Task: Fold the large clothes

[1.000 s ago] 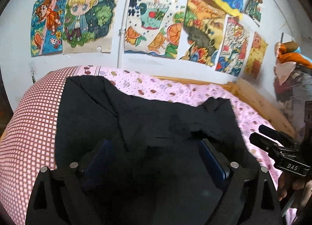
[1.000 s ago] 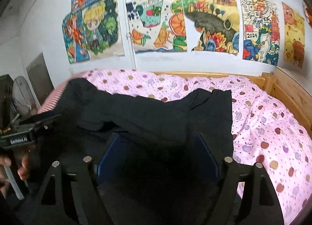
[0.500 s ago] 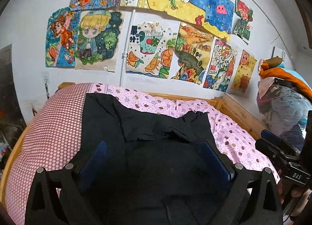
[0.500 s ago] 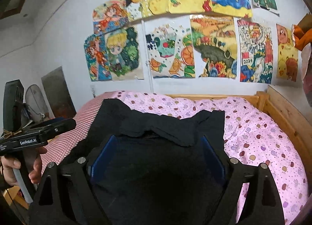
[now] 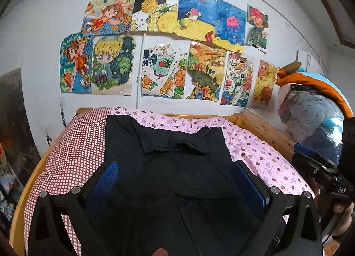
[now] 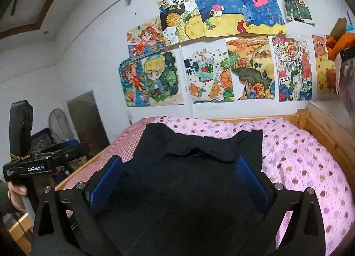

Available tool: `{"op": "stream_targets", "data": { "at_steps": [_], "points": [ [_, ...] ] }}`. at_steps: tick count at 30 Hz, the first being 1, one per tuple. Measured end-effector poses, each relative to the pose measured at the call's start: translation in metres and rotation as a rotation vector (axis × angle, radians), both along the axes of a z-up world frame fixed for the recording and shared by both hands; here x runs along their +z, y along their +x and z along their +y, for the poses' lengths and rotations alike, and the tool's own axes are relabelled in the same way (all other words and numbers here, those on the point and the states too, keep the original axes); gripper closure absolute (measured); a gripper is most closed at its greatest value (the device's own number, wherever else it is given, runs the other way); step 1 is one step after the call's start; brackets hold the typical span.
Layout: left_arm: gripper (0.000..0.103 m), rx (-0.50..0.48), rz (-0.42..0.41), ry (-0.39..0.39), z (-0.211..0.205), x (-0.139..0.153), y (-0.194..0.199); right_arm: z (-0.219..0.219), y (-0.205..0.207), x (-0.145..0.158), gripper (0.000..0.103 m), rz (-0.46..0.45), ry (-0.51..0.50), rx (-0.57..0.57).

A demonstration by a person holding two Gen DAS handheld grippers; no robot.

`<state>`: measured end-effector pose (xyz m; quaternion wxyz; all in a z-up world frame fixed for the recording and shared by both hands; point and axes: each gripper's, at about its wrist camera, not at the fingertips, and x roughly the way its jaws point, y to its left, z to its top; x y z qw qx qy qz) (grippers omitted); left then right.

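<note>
A large black garment lies spread on the bed, its far edge folded over in a crumpled band; it also shows in the right wrist view. My left gripper is open above the garment's near part, blue pads wide apart, holding nothing. My right gripper is also open above the garment, empty. The right gripper shows at the right edge of the left wrist view. The left gripper shows at the left of the right wrist view.
The bed has a pink dotted sheet, a red-checked cover on the left and a wooden frame. Drawings cover the wall. A pile of clothes and bags stands at the right.
Both grippers have pulled back and risen away from the garment, so more wall and bed show. The garment lies as it was, with its far edge folded over.
</note>
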<state>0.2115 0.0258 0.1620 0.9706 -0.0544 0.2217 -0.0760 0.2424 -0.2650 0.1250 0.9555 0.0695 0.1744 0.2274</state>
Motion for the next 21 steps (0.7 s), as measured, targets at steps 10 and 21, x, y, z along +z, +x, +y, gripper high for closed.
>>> {"op": "stream_targets", "data": {
  "at_steps": [10,21],
  "points": [
    [0.0,-0.029,-0.048,0.013,-0.022,-0.013,-0.041,-0.022,-0.041,-0.006,0.002,-0.031,-0.01,-0.03],
    [0.0,-0.032,0.054,-0.033,-0.018,-0.036,-0.055,-0.025,-0.076,-0.021,0.002,-0.077,-0.104,-0.065]
  ]
}}
